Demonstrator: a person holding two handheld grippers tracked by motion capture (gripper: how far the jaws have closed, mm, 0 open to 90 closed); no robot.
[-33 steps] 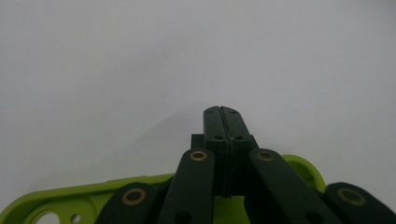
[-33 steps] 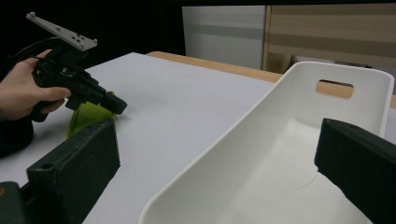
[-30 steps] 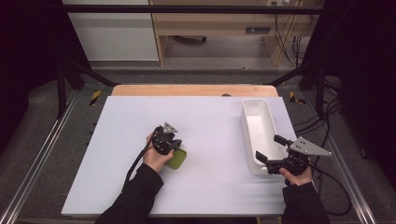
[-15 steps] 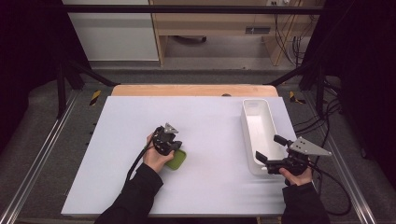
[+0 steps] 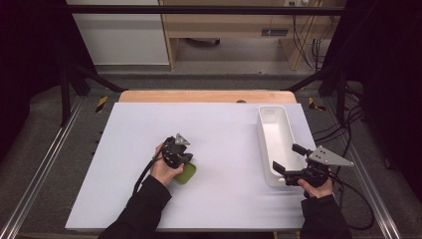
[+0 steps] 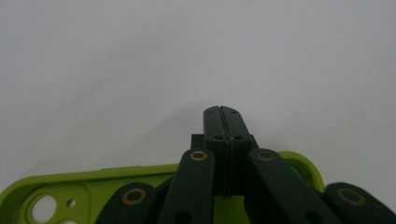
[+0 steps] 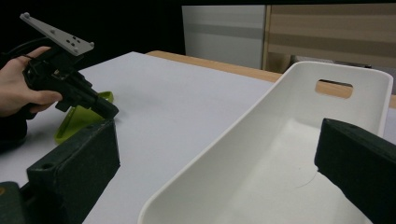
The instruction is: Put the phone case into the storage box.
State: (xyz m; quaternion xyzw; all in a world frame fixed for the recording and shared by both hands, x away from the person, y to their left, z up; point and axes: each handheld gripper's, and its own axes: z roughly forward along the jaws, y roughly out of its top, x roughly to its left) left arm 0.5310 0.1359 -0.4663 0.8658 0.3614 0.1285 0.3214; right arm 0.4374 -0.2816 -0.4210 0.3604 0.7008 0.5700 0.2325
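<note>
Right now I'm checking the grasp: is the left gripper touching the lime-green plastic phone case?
Touching. The left gripper view shows the left gripper shut on the lime-green plastic phone case's rim.

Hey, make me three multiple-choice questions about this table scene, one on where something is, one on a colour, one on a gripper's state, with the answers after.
1. Where does the white bin sit on the table?
A. On the right side, lengthwise front to back
B. In the middle
C. At the left edge

2. What colour is the phone case under the left hand-held gripper?
A. Red
B. Lime green
C. Blue

3. How do the jaws of the right hand-held gripper stand?
A. Pressed together
C. Clamped on the phone case
B. Wide apart, on either side of the bin's near end

Answers:
1. A, the high view shows the bin along the table's right side.
2. B, the left gripper view shows a green case with camera cut-outs.
3. B, the right gripper view shows one jaw at each side of the bin's near end.
</note>
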